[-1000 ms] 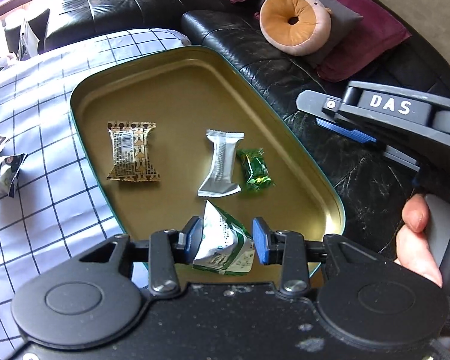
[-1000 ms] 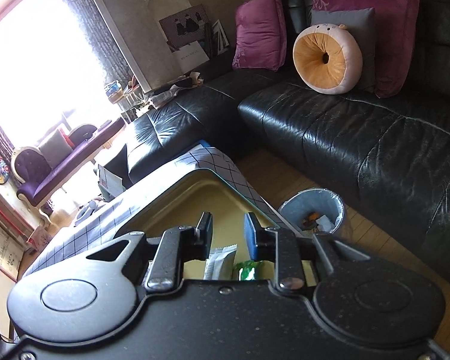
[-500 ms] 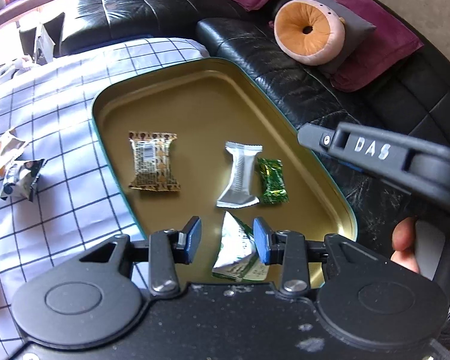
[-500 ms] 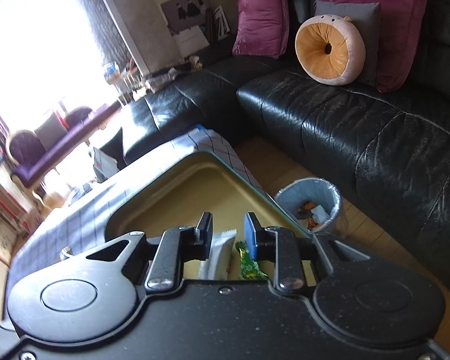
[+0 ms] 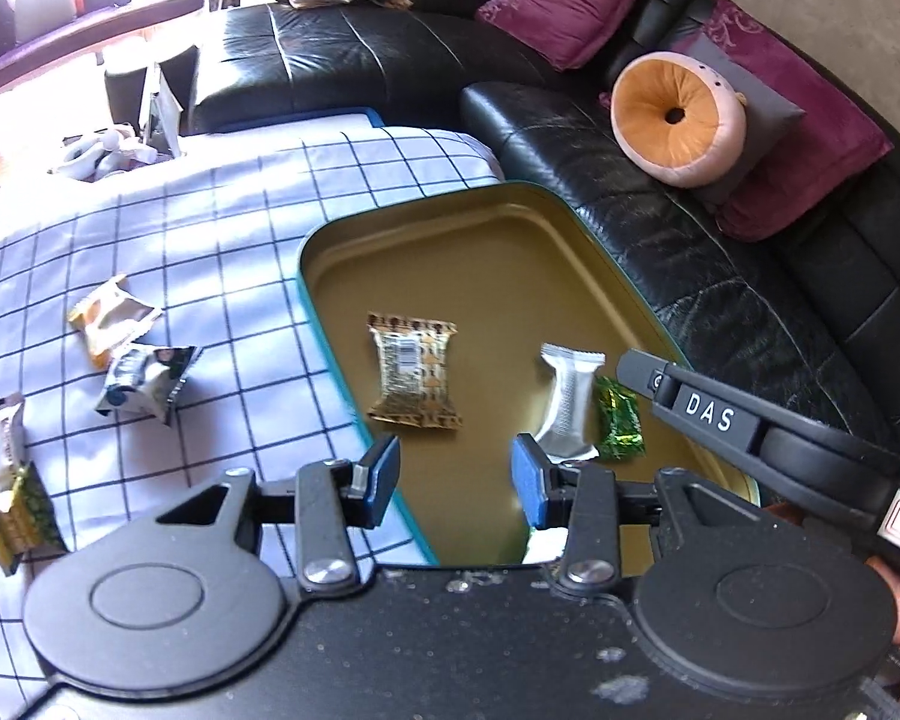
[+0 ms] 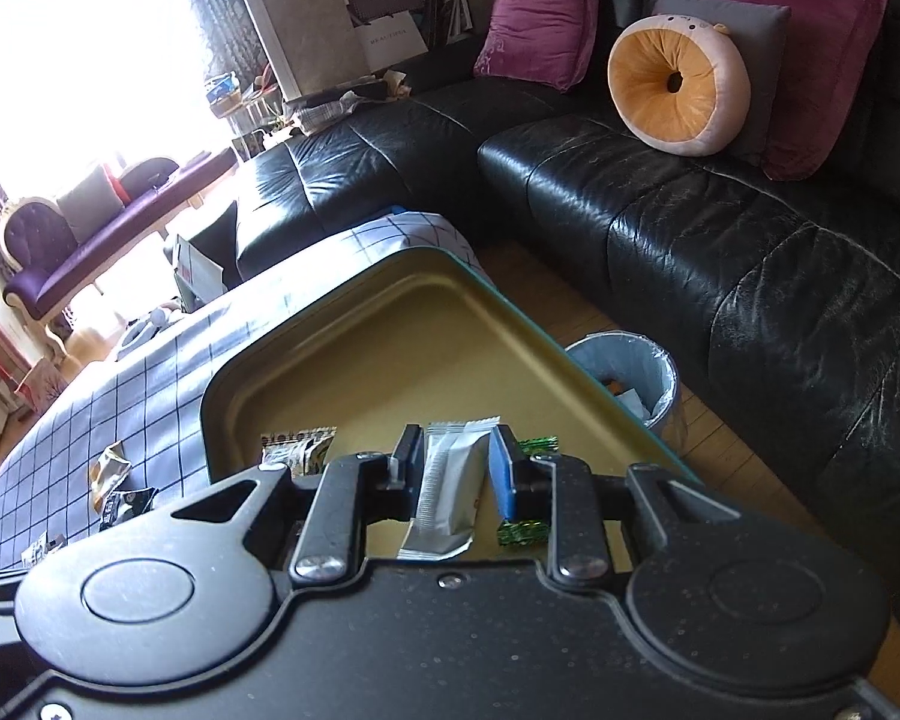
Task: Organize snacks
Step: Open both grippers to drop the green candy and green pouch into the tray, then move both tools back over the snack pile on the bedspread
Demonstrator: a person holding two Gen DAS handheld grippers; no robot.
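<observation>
Jaws of the left gripper (image 5: 455, 483) stand apart and empty, having released the white-green packet (image 5: 543, 543), now lying at the near edge of the gold metal tray (image 5: 510, 240); one more snack is delivered. Right gripper (image 6: 455, 468) hovers with jaws parted over the crimped silver wrapper (image 6: 450, 480). Crinkled foil snacks (image 5: 144, 384) remain on the checked cloth of the table (image 5: 210, 210).

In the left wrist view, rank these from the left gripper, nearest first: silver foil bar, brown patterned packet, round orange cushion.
1-2. Too close to call: brown patterned packet, in the tray ahead; silver foil bar, ahead right.
3. Round orange cushion, on the sofa, far right.
</observation>
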